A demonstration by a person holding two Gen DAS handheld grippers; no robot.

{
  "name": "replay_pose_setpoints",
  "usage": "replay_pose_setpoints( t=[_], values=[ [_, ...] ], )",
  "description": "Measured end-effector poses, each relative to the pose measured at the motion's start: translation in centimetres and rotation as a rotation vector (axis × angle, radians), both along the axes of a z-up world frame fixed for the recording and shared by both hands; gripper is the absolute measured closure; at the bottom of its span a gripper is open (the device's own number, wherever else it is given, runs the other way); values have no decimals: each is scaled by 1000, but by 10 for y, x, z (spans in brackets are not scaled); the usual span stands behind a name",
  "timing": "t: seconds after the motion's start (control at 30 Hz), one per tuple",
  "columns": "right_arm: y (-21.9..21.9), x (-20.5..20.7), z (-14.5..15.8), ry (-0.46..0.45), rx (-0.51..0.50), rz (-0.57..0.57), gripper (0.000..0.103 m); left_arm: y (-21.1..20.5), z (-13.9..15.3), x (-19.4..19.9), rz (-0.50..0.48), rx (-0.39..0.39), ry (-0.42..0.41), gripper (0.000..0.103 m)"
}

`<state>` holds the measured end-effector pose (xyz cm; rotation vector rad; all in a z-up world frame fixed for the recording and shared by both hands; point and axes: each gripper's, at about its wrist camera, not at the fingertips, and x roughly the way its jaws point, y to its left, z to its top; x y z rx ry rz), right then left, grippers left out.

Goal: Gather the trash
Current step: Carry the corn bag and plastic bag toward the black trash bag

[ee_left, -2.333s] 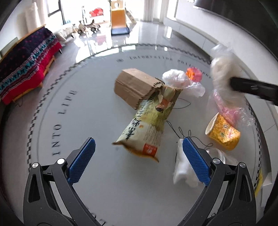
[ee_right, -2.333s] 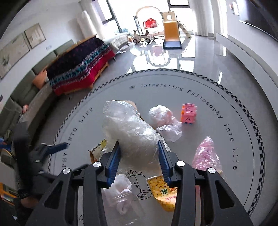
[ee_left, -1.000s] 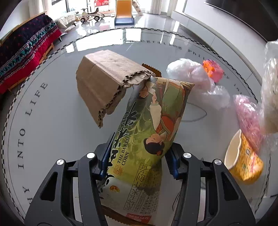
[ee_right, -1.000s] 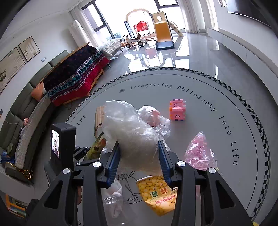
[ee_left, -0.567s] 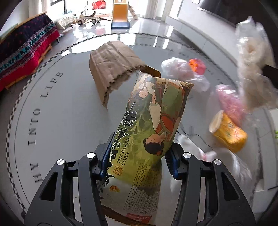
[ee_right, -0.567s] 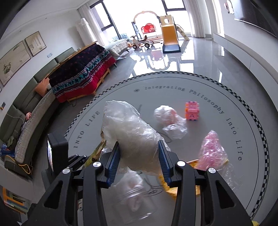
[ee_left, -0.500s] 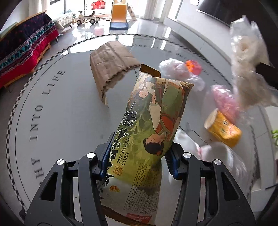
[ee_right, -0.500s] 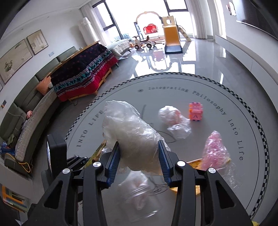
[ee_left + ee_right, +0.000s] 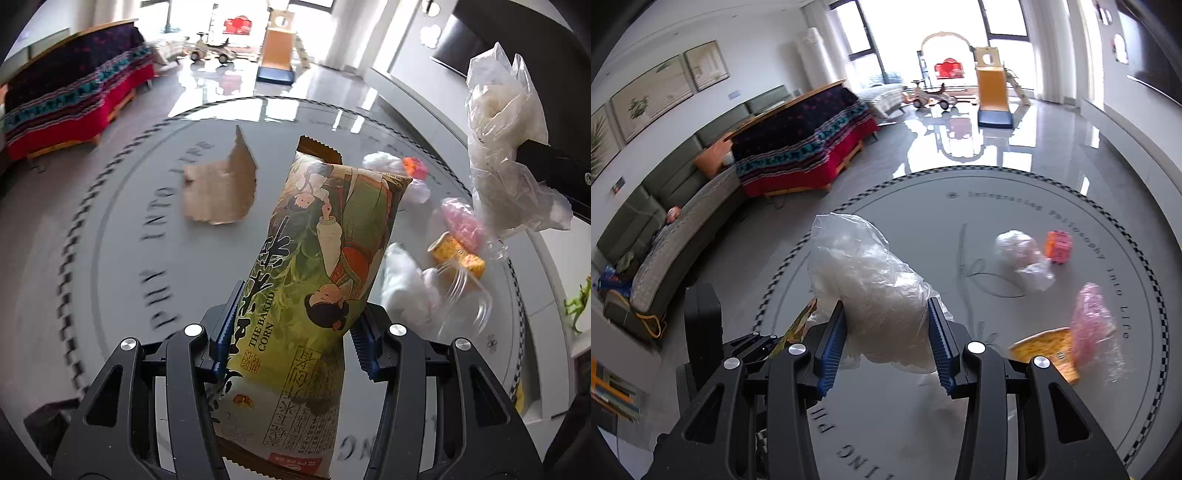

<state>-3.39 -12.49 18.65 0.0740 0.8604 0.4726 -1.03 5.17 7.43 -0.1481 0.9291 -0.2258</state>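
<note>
My left gripper (image 9: 295,332) clamps the green printed baked-corn snack bag (image 9: 317,280), my right gripper (image 9: 886,343) the crumpled clear plastic bag (image 9: 871,295), both lifted above the round grey table (image 9: 122,236). Torn brown cardboard (image 9: 221,192), yellow cup (image 9: 458,254) and pink wrapper (image 9: 1093,325) remain.

Cardboard piece (image 9: 221,194) lies left of snack bag (image 9: 314,280); cup (image 9: 456,253) lies right.

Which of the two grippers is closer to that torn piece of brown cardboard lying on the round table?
Left. The left gripper, clamped on the green snack bag, has the cardboard just ahead, slightly left. The right gripper, holding a clear plastic bag, is further right; its camera doesn't show the cardboard.
</note>
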Motion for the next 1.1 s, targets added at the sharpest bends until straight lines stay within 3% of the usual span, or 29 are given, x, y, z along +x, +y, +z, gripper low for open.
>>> replay_pose_setpoints(
  t=[0.7,1.1],
  values=[
    [152,-86,-27,50,-24,287,59,124,-14,-139,258,-10,-13,52],
    [259,-164,-59,111,-39,539,59,213,-47,-260,534,14,38,51]
  ],
)
